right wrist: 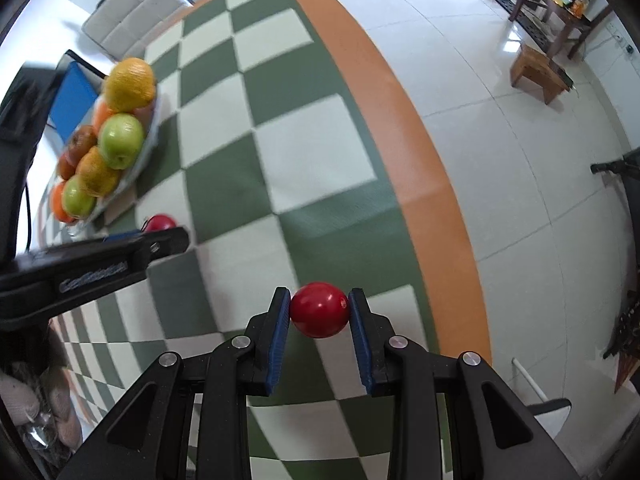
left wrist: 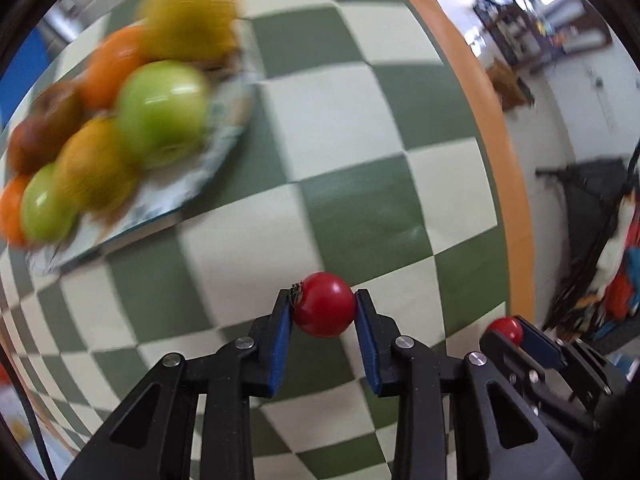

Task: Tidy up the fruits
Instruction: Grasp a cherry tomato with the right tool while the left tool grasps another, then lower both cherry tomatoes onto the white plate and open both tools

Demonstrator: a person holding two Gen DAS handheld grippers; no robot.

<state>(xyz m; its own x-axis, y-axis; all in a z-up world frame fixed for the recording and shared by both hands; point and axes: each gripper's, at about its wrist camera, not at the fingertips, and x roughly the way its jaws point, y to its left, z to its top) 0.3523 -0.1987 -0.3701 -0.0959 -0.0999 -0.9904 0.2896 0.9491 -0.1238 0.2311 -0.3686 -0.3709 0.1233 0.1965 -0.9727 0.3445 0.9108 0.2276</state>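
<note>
My left gripper (left wrist: 323, 305) is shut on a red tomato (left wrist: 324, 304) with a green stem, held above the checkered table. My right gripper (right wrist: 319, 310) is shut on a second red tomato (right wrist: 319, 310). In the left wrist view the right gripper (left wrist: 516, 330) shows at lower right with its tomato (left wrist: 506, 328). In the right wrist view the left gripper (right wrist: 160, 232) shows at left with its tomato (right wrist: 161, 223) partly hidden. A plate (left wrist: 224, 140) piled with green apples (left wrist: 162, 110), oranges and yellow fruit lies at the upper left, blurred.
The green and white checkered tablecloth (right wrist: 304, 152) has an orange border (right wrist: 420, 168), beyond which lies a tiled floor (right wrist: 520, 140). A wooden stool (right wrist: 538, 70) stands on the floor. A padded chair (right wrist: 132, 20) sits at the table's far end.
</note>
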